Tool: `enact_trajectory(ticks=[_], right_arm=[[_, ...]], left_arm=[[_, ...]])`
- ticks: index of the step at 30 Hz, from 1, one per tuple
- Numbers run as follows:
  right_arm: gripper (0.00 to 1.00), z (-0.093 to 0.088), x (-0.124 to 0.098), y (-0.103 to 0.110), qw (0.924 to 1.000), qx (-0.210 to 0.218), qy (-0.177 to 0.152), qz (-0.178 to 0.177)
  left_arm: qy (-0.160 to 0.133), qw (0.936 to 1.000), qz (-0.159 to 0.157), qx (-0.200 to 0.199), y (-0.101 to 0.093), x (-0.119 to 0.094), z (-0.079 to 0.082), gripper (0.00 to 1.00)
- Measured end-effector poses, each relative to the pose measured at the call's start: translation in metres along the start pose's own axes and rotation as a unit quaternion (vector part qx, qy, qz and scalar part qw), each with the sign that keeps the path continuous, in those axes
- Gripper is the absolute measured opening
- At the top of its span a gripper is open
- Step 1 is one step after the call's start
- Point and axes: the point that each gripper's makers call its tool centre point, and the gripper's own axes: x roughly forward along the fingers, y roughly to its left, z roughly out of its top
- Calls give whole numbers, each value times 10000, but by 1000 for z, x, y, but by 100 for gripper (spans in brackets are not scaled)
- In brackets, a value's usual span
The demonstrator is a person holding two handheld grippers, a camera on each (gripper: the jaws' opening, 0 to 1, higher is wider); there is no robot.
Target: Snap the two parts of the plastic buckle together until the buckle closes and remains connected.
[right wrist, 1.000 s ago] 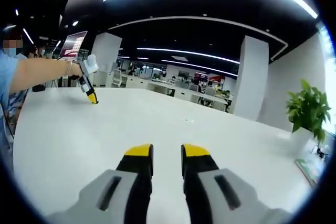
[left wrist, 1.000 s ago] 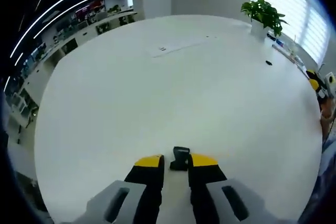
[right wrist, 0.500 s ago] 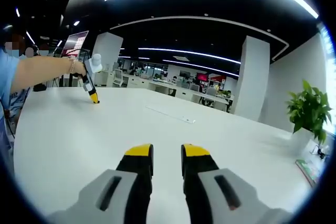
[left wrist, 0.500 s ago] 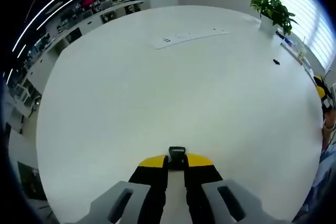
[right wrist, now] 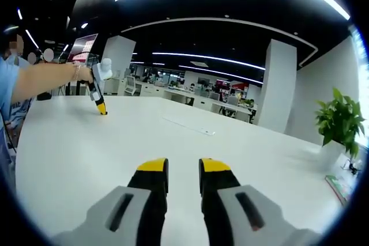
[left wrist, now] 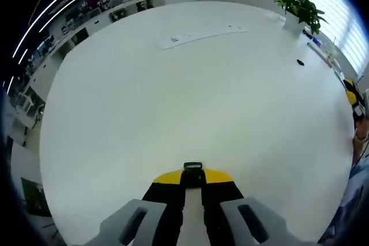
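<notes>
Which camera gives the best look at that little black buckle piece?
The left gripper view: the black buckle piece sits pinched between its yellow-tipped jaws. The right gripper view shows the left gripper far off; the piece is too small to discern.

From the left gripper view we look steeply down on the white surface point(left wrist: 173, 102); our right gripper view faces level across it. Both share the potted plant point(left wrist: 300, 5).

The left gripper point(left wrist: 192, 177) is pinching a black buckle part point(left wrist: 192, 171) between its yellow-tipped jaws, low over the white desk point(left wrist: 173, 96); a potted plant point(left wrist: 300, 7) is standing at the desk's far edge. A small dark object point(left wrist: 300, 61) is lying near that plant; a pale strip point(left wrist: 199, 36) is lying across the far side.
</notes>
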Motion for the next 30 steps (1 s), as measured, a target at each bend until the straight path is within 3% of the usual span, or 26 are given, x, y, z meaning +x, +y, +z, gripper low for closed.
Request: enact_trajectory(ticks=[12,19,30], right_arm=[[21,0,0,3,10000,10,21,32],[21,-1,1,3,10000,13,32,49],[21,1,0,2,10000,-9,-8,45]], left_arm=[[-48,9991,-251,330,-33,-11,-19,10],[-130,9980,-294,538,-40,-15,-23,10],[-107,9862,-767,1460,-83,-25,-50,10]])
